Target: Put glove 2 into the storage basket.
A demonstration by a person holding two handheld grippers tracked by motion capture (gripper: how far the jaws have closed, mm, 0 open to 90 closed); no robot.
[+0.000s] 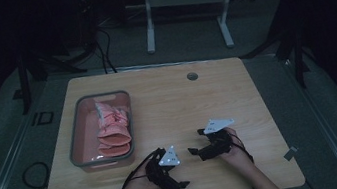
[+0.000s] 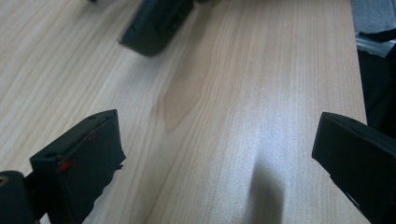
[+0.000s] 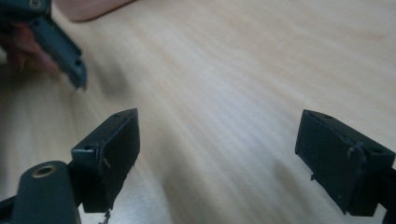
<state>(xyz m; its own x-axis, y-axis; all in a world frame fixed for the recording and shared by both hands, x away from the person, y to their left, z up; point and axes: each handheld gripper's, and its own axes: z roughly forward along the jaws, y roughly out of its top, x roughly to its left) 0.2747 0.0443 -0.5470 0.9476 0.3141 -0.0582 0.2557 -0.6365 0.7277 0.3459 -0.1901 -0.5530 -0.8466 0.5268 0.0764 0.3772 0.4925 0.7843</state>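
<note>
2 grippers sit low over the near half of the wooden table [image 1: 193, 106], both spread wide and both with nothing in their grasp. In the high view the left gripper [image 1: 182, 186] lies at about 6 o'clock on the tabletop, its jaws turned toward 4 o'clock, with a grey three-cornered plate on top. The right gripper [image 1: 195, 142] is just beside it at about 5 o'clock, jaws turned toward 9 o'clock, apart from the left one by a narrow strip of bare wood.

From the left gripper view, the left gripper [image 2: 217, 154] shows 2 black jaws far apart with bare wood grain between them; a jaw of the other gripper shows at 11 o'clock. From the right gripper view, the right gripper [image 3: 219, 158] is likewise wide, bare wood between the jaws, and part of the left gripper appears at 10 o'clock.

At 9 o'clock on the table stands a grey-rimmed bin [image 1: 75, 133] with pink cloth items [image 1: 113, 133] piled inside, well apart from both grippers. A round grommet [image 1: 192, 76] sits at 12 o'clock near the far edge. Beyond the table the room is dark, with grey flooring, cables and a white table frame [image 1: 183, 1] at 12 o'clock.
</note>
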